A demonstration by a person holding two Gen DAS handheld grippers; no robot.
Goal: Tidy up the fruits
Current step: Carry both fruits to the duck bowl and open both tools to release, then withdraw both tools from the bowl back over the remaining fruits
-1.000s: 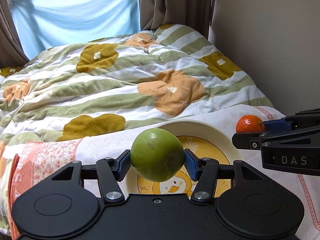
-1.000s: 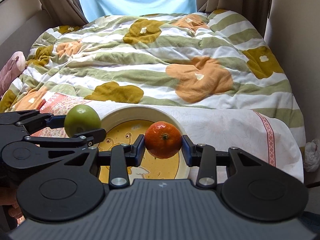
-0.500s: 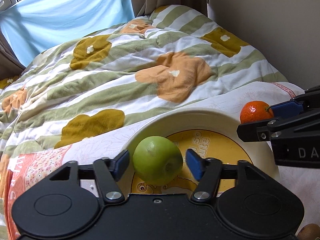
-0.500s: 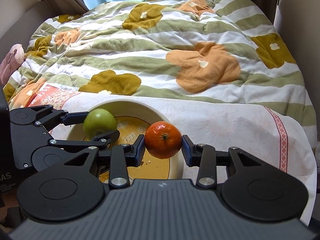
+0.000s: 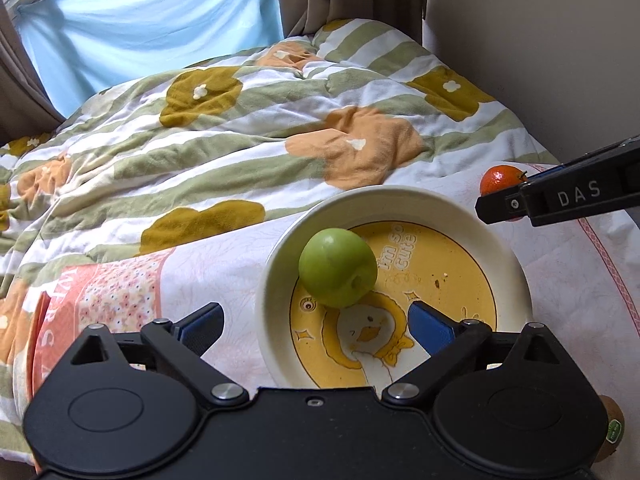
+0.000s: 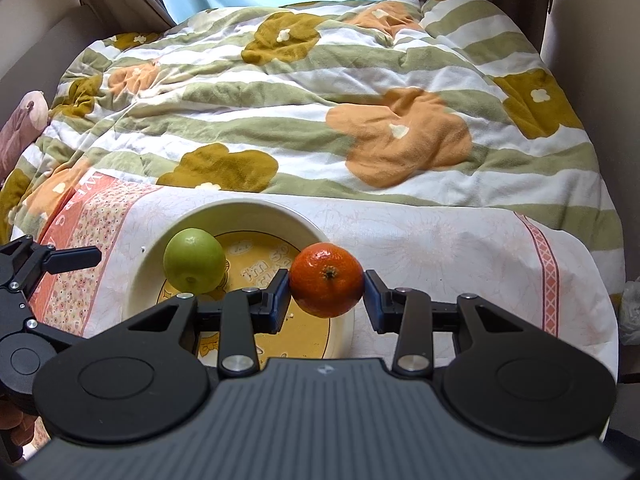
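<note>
A green apple (image 5: 338,267) lies inside the cream plate (image 5: 276,248) with a yellow duck picture, near its left rim; it shows too in the right wrist view as the apple (image 6: 195,261) in the plate (image 6: 140,276). My left gripper (image 5: 316,326) is behind the apple, its jaws opening wide, nothing between the blue pads. My right gripper (image 6: 326,295) is shut on an orange tangerine (image 6: 326,279), held above the plate's right edge; the tangerine (image 5: 500,179) shows at the far right of the left wrist view.
The plate rests on a pink-and-white printed cloth (image 6: 440,248) laid over the near end of a bed with a striped flower quilt (image 6: 320,100). A kiwi with a sticker (image 5: 612,432) lies at the lower right. A wall (image 5: 540,40) runs along the bed's right side.
The left gripper let go of the green apple, which now lies in the plate, and drew back with jaws spread. The right gripper kept hold of the tangerine and dipped slightly toward the plate.
</note>
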